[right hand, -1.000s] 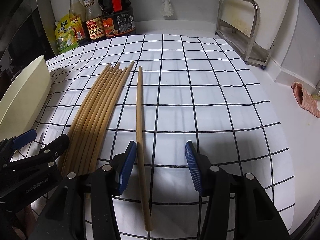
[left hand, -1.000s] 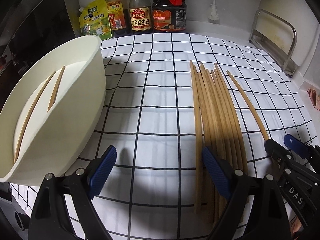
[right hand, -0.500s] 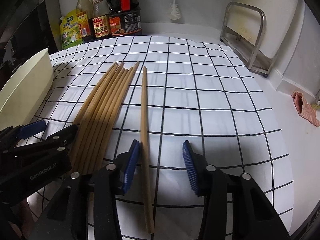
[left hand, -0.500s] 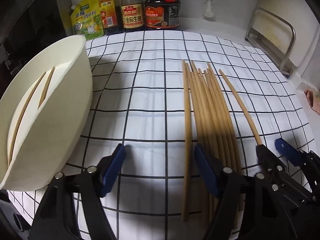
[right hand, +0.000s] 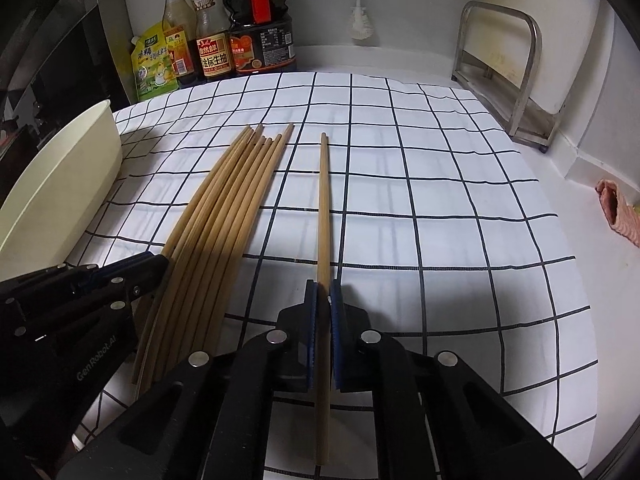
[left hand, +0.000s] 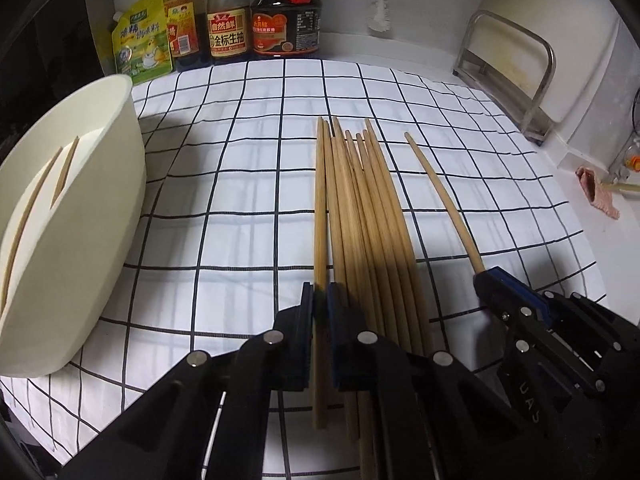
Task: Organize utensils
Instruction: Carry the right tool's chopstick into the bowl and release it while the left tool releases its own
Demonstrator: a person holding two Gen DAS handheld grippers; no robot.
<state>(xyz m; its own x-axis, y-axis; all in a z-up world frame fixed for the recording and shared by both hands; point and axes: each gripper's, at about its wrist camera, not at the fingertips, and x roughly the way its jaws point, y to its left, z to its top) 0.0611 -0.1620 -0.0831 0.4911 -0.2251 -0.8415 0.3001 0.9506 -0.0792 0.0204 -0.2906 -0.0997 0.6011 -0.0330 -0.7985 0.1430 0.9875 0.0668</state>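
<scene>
The left hand-held gripper [left hand: 320, 300] is closed, its blue pads clamped on the leftmost chopstick [left hand: 320, 208] of the chopstick bundle [left hand: 372, 216]; that chopstick passes between the pads and extends toward 12 o'clock in the left wrist view. The rest of the bundle lies flat on the checked cloth [left hand: 248, 184] that covers the tabletop, just beside the gripped chopstick at its 3 o'clock side, the sticks touching one another and fanning slightly at their far ends. The right hand-held gripper [right hand: 323, 300] is closed on the single chopstick [right hand: 324, 200], which lies apart from the bundle; in the right wrist view it runs from 6 o'clock to 12 o'clock through the pads. In the left wrist view the same chopstick slants toward 11 o'clock out of the right hand-held gripper's tip, at 4 o'clock in that view. The cream bowl [left hand: 100, 240] rests on the cloth at 9 o'clock, tilted, with two chopsticks [left hand: 44, 192] leaning inside it. Sauce bottles [left hand: 256, 12] and a yellow pouch [left hand: 140, 40] stand against the wall between 11 and 12 o'clock, past the cloth's far edge. A metal rack [left hand: 516, 76] stands at 2 o'clock, off the cloth.
</scene>
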